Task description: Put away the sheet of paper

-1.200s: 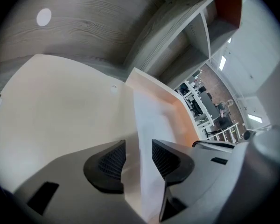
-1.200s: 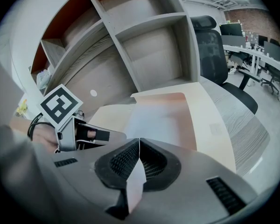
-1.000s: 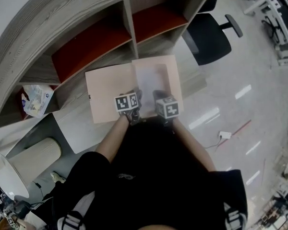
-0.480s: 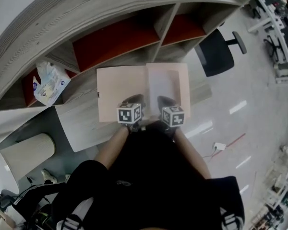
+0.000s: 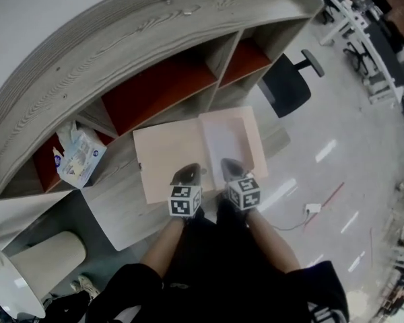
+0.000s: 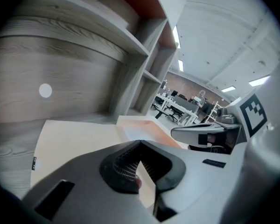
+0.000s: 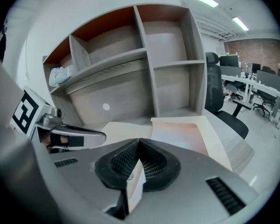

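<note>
An open beige folder [image 5: 168, 157] lies on the table in front of the shelves. A pale sheet of paper [image 5: 225, 143] rests on its right half. My left gripper [image 5: 187, 173] is shut on the folder's near edge just left of the spine; the left gripper view shows the cream edge [image 6: 147, 183] pinched between the pads at my left gripper [image 6: 140, 143]. My right gripper [image 5: 230, 165] is shut at the near edge of the right half, with a pale sheet edge [image 7: 135, 181] held between the pads at my right gripper [image 7: 139, 141]. I cannot tell whether the folder flap [image 7: 177, 129] is caught too.
A curved wooden shelf unit [image 5: 155, 86] with red-backed compartments stands behind the table [image 5: 114, 200]. A plastic packet [image 5: 77, 157] lies in a left compartment. A black office chair [image 5: 286, 86] stands at the right. A cable and adapter [image 5: 314, 208] lie on the floor.
The head view has tilted and shows more of the shelf top. Both grippers now sit at the folder's near edge, a little further back than before.
</note>
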The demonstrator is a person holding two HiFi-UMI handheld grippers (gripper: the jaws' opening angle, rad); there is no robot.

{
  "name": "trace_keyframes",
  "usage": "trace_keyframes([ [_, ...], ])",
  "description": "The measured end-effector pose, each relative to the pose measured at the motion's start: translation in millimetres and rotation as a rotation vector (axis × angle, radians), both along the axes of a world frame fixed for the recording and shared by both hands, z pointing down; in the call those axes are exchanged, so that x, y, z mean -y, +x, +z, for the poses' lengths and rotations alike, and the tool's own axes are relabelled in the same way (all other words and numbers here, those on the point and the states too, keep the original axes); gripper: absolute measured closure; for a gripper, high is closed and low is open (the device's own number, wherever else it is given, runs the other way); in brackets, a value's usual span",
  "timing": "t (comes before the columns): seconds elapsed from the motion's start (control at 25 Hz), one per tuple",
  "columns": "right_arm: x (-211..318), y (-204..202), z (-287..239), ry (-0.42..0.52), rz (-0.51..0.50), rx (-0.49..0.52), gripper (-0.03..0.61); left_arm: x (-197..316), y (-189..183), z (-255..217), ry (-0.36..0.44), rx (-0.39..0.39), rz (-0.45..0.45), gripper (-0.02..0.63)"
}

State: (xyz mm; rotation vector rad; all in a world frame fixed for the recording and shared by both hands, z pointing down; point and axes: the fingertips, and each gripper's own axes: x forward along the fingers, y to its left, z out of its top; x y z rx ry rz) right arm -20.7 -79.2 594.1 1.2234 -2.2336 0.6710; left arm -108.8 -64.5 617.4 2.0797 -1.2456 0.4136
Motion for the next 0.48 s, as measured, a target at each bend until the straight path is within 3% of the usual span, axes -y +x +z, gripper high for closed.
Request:
trace_keyframes([
  [0.48,-15,5,-37,0.115,-0.069,0.070,0.561,-21,5,-32,0.066,0.068,-0.108,0.569],
])
